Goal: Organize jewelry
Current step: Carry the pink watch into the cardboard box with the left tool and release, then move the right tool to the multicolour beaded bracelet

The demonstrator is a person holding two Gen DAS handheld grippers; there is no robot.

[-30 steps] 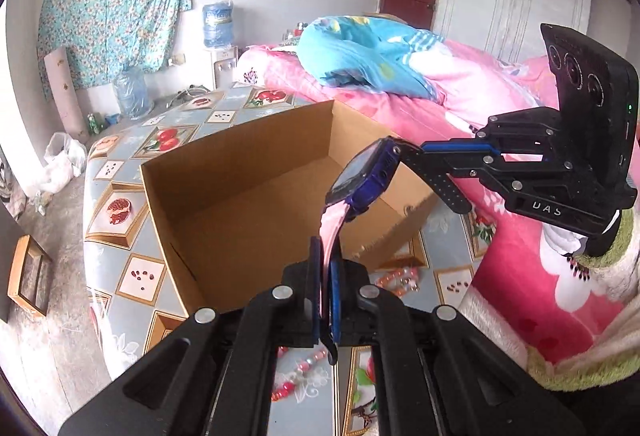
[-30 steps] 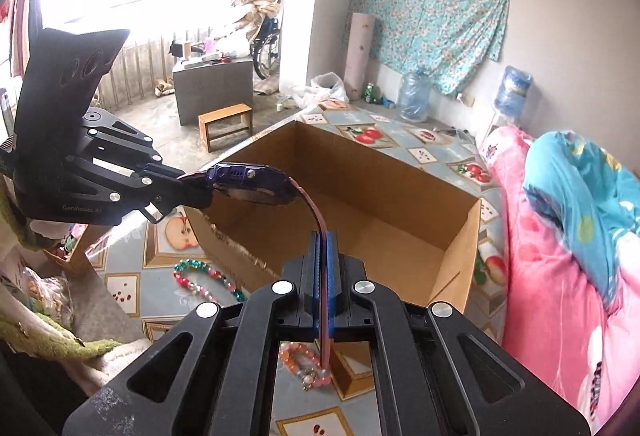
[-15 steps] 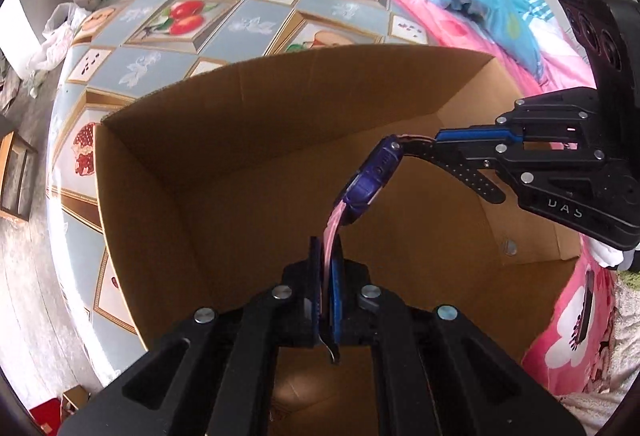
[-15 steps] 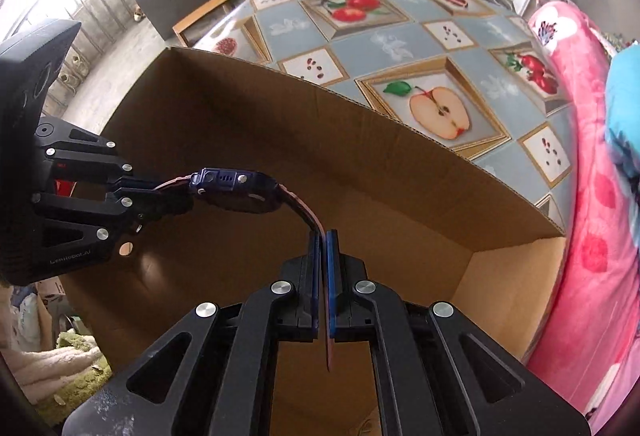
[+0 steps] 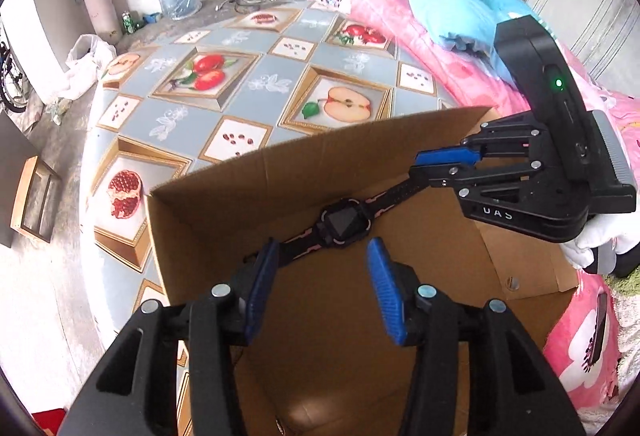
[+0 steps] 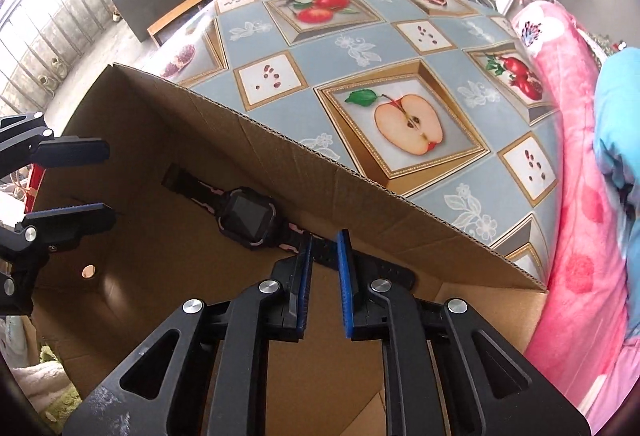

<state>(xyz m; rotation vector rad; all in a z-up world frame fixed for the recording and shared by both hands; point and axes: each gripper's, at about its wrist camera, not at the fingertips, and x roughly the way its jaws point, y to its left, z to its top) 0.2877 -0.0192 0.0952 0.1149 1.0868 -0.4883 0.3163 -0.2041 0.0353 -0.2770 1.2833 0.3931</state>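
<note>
Two grippers over open brown cardboard box [image 5: 280, 176]. Black square-faced watch with pink-trimmed strap [image 5: 344, 224] lying flat on box floor along far wall, long axis parallel to it. Left gripper [image 5: 324, 284] just spread wide, off strap. Right gripper [image 6: 322, 276] just parting, astride near strap end, pads clear. Right nearer. Retreat straight up next, probably.

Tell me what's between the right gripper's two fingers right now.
In the right wrist view, the right gripper has one end of the watch strap between its fingers; the fingers have just been opening and stand clear of it, inside the cardboard box.
</note>
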